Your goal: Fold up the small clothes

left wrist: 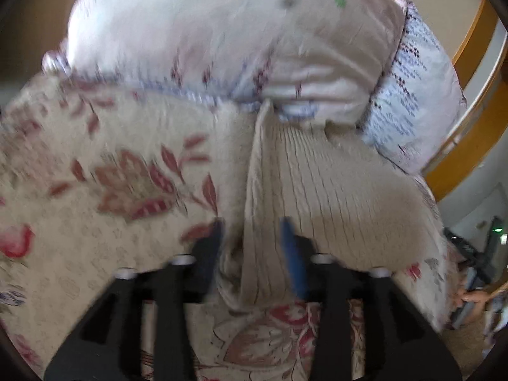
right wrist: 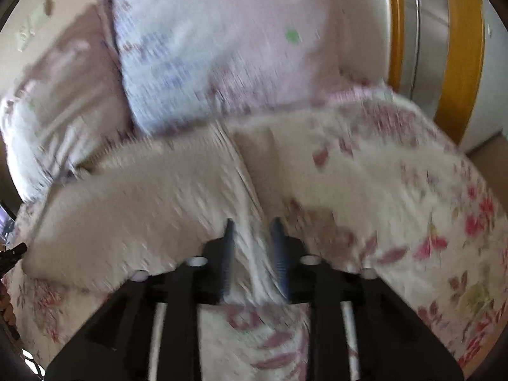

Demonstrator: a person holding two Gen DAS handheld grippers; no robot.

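A beige ribbed knit garment (left wrist: pixel 333 184) lies on a floral bedspread (left wrist: pixel 95 216), with one raised fold running toward the camera. That fold sits between the fingers of my left gripper (left wrist: pixel 253 231), whose jaws stand apart and loose around the cloth. In the right wrist view the same garment (right wrist: pixel 143 197) spreads out to the left. Its edge passes between the fingers of my right gripper (right wrist: pixel 253 228), which are also parted and not pinching it. Both views are blurred.
Pillows in pale patterned covers (left wrist: pixel 222 31) (right wrist: pixel 222 47) lean at the head of the bed, just beyond the garment. An orange wooden frame (left wrist: pixel 470 146) (right wrist: pixel 460 63) stands to the right. The floral bedspread (right wrist: pixel 412 206) stretches right of the garment.
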